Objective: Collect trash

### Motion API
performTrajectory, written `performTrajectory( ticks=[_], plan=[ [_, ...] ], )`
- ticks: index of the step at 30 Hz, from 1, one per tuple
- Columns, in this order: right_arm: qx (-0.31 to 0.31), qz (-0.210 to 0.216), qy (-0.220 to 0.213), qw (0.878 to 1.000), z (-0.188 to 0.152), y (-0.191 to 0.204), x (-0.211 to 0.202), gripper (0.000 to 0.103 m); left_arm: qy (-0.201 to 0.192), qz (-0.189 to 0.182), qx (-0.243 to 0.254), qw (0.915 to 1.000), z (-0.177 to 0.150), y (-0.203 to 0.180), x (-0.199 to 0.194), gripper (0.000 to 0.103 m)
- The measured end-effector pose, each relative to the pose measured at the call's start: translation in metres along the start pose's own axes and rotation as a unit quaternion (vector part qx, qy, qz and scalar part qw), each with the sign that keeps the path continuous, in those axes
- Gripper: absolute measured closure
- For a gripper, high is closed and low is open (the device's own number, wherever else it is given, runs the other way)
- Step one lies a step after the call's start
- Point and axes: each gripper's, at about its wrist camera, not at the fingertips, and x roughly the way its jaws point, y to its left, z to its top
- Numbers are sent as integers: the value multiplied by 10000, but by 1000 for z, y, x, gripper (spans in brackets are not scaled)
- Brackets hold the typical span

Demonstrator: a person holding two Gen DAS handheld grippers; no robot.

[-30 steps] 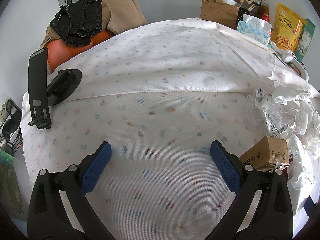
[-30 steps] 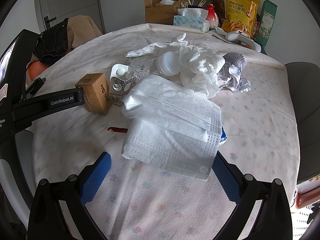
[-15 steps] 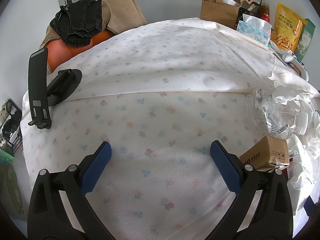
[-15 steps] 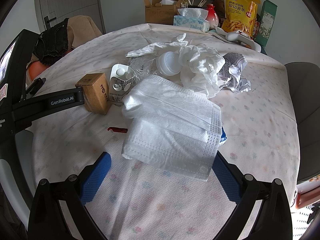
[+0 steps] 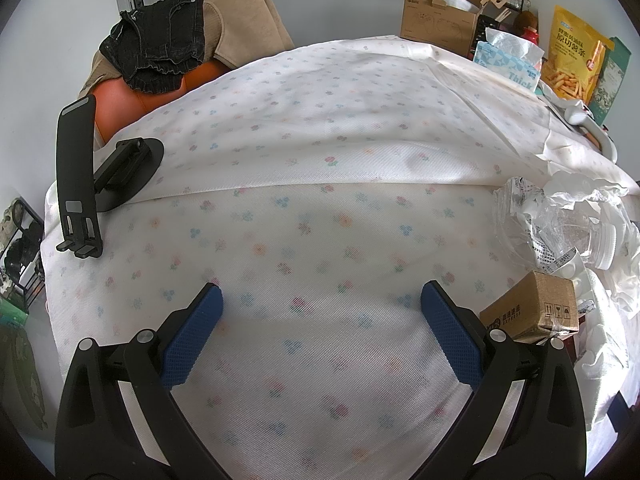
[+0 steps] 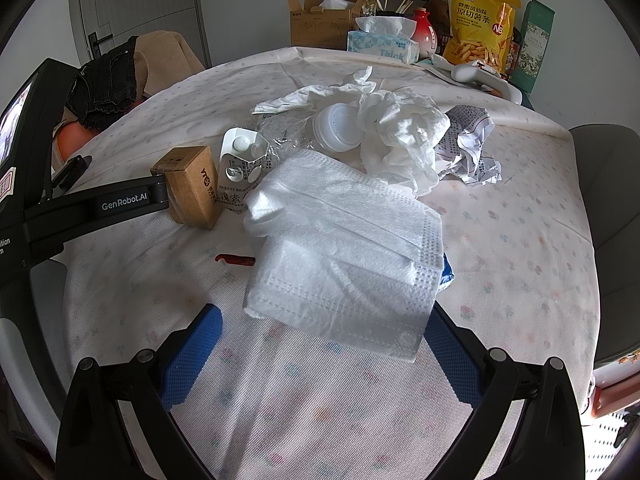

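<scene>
Trash lies in a heap on the flowered tablecloth (image 6: 520,240): a folded white napkin (image 6: 344,248), crumpled white tissue (image 6: 400,140), a white lid (image 6: 336,128), a clear plastic wrapper (image 6: 280,132), a small foil pouch (image 6: 236,176), a brown cardboard box (image 6: 192,184), printed crumpled paper (image 6: 472,148) and a red scrap (image 6: 236,259). My right gripper (image 6: 320,340) is open, just short of the napkin's near edge. My left gripper (image 5: 320,320) is open over bare cloth, with the box (image 5: 532,312) and wrapper (image 5: 532,224) to its right.
A black phone stand (image 5: 80,176) sits at the table's left edge. At the far side stand a cardboard box (image 6: 320,20), tissue box (image 6: 380,46), red bottle (image 6: 422,30), yellow snack bag (image 6: 480,28) and a white handle (image 6: 484,78). Chairs: clothes-draped (image 5: 180,40), grey (image 6: 608,200).
</scene>
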Motion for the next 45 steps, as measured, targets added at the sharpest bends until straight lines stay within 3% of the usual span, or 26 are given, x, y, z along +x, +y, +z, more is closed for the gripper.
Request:
performTrajectory(
  ticks=[28,31,32,34,36,39,42,45],
  plan=[
    [-1,9,1,10000,1,-1,1,6,1,26,-18,10000,0,-1,0,4],
    [-23,-32,42,10000,-3,-1,-4,7,1,-159,-168,9997,1,10,-3,4],
    [-28,-5,87,10000,-5,1,-7,7,-61,-187,-305,9993,0,16,-8,4],
    [-131,116,53,9998,-10,6,-21,7,-612,-250,-318,9973,-4,26,-29,4],
    [-291,-74,-191,9994,-17,12,-42,7,-1041,-387,-231,9935,-7,31,-49,4],
    [-292,-264,-554,9977,-24,14,-70,7,-1356,-1114,-317,9840,-13,47,-71,4],
    [-13,-376,-859,9956,-29,8,-102,7,-1826,-1487,-496,9706,-19,62,-101,4],
    [256,-412,-1142,9923,-35,1,-127,7,-2018,-1933,-424,9592,-20,64,-128,4]
  ],
)
